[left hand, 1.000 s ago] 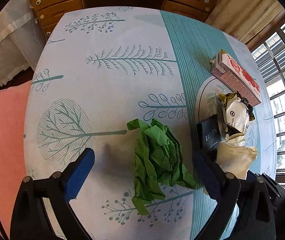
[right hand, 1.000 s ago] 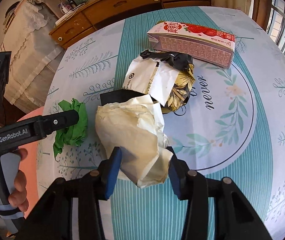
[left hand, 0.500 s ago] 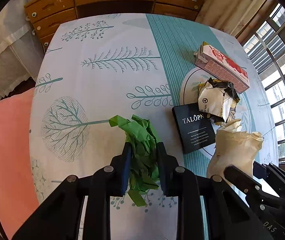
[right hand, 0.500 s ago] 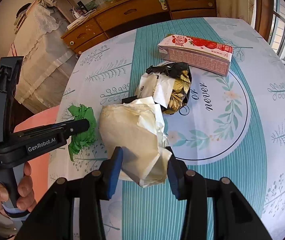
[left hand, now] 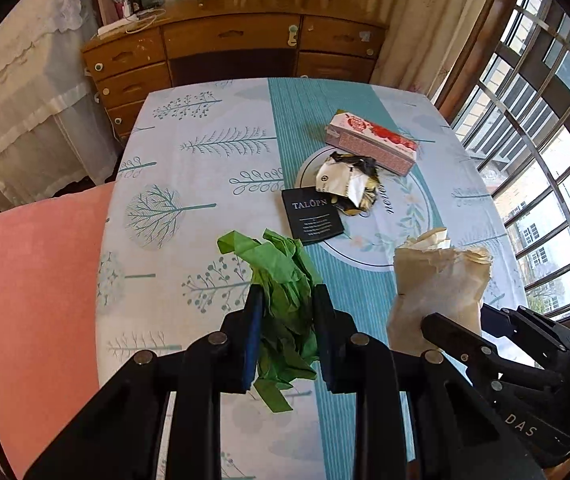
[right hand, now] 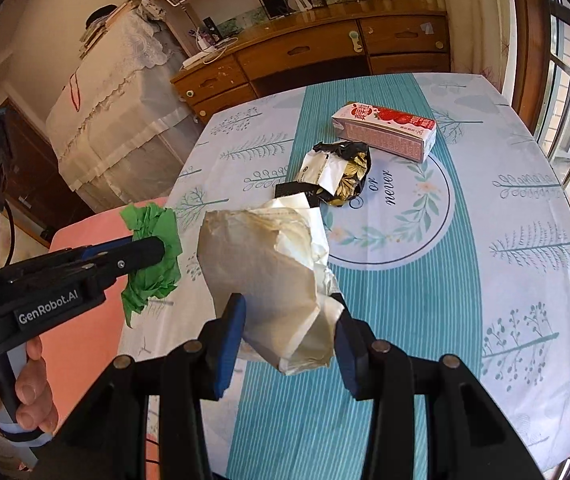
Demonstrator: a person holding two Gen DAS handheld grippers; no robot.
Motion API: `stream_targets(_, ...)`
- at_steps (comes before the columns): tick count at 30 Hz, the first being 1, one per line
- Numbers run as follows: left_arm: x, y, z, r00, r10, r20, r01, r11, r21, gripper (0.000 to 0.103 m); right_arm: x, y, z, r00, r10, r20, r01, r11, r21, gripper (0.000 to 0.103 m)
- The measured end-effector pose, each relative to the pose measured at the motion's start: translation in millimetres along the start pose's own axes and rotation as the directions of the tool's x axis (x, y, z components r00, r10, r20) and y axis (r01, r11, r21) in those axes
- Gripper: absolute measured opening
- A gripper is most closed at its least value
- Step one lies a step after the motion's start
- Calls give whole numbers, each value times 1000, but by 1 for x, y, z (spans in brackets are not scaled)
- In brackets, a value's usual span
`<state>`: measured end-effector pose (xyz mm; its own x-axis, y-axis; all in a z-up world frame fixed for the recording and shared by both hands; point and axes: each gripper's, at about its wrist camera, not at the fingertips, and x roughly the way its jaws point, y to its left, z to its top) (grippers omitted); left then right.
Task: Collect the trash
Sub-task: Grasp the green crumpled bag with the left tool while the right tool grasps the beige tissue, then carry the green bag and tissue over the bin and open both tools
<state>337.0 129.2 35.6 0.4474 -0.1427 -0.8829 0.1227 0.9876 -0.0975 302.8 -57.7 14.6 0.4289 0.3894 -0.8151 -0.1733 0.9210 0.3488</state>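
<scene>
My left gripper (left hand: 287, 312) is shut on a crumpled green paper (left hand: 281, 276) and holds it above the table; from the right wrist view that green paper (right hand: 153, 240) hangs at the left in the same left gripper (right hand: 153, 254). A crumpled beige paper bag (right hand: 269, 272) is clamped in my right gripper (right hand: 289, 316), also lifted off the cloth, and appears as the beige bag (left hand: 437, 284) at the lower right of the left wrist view. On the table lie a pink strawberry milk carton (right hand: 385, 130), a crumpled black, white and gold wrapper (right hand: 337, 170) and a black card (left hand: 311, 220).
The table wears a light blue tree-print cloth (left hand: 189, 184) with a teal stripe. A pink chair (left hand: 33, 280) stands at its left edge. Behind are a wooden dresser (left hand: 237, 48) and a lace-covered cabinet (right hand: 117, 112). Barred windows (left hand: 545, 152) run along the right. A hand (right hand: 33, 392) grips the left gripper's handle.
The left gripper shut on the green paper, which lay on the cloth between open jaws, and lifted it. The right gripper rose with the beige bag. Both views pulled back from the table.
</scene>
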Motion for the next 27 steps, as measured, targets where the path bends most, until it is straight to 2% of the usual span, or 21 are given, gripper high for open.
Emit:
stream_targets(8,-76,-68,-64,994,27,110,-25,1000,-16,22,-79,-28,-60,999,34,37,-31,997,-70,42)
stream_targets(14,-117,-122,-119,989,30,146,-25,999,-31,22,-129,-55,-103,998,48,42,-44,995,-93,42)
stream_targets(19,-131,-159,-159,991,33,128,-29,999,-32,22,-159,-70,-140,998,63,28,-59,991,-119,42)
stream_targets(27,-138,-192,-202,997,53,55,-55,998,27,23,-172,-86,-186,996,89,-18,-90,991,-94,42)
